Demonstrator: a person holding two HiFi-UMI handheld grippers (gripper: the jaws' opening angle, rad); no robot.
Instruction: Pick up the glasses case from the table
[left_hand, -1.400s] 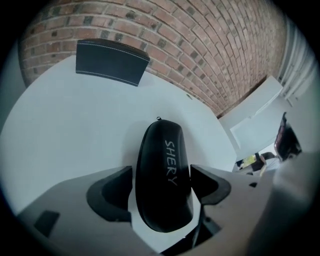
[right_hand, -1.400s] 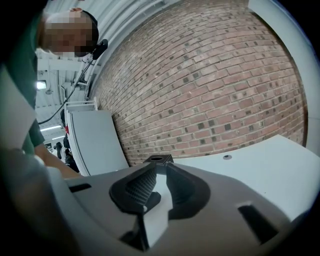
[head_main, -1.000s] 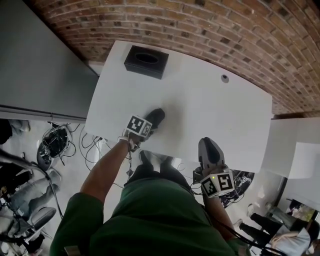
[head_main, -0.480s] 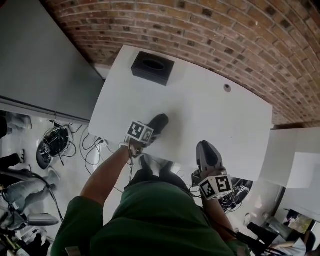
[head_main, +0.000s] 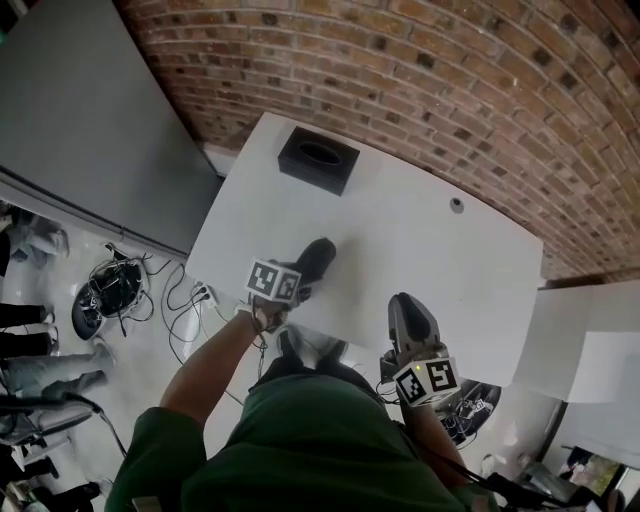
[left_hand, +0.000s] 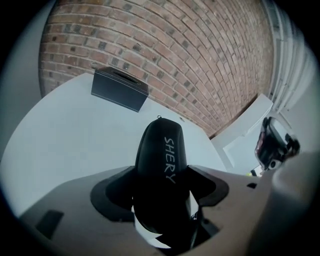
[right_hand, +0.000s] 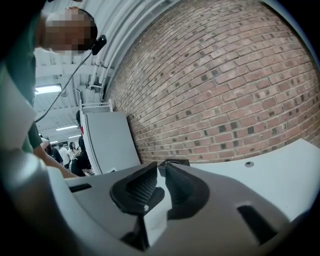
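The black glasses case (head_main: 314, 258) is clamped between the wide-set jaws of my left gripper (head_main: 300, 274), near the front edge of the white table (head_main: 420, 250). In the left gripper view the case (left_hand: 161, 155) sticks out forward past the pads, white lettering on its top, and hangs tilted above the tabletop. My right gripper (head_main: 410, 312) hovers at the table's front edge to the right, apart from the case. In the right gripper view the jaws of this gripper (right_hand: 161, 176) are closing to a thin slit with nothing between them.
A black tissue box (head_main: 319, 158) stands at the table's far left edge, also in the left gripper view (left_hand: 120, 89). A small round grommet (head_main: 456, 205) sits in the tabletop at the far right. A brick wall (head_main: 450, 90) runs behind the table. Cables lie on the floor at the left.
My left gripper has risen a little with the case in it. My right gripper has barely shifted along the table's front edge. The head view has swung slightly.
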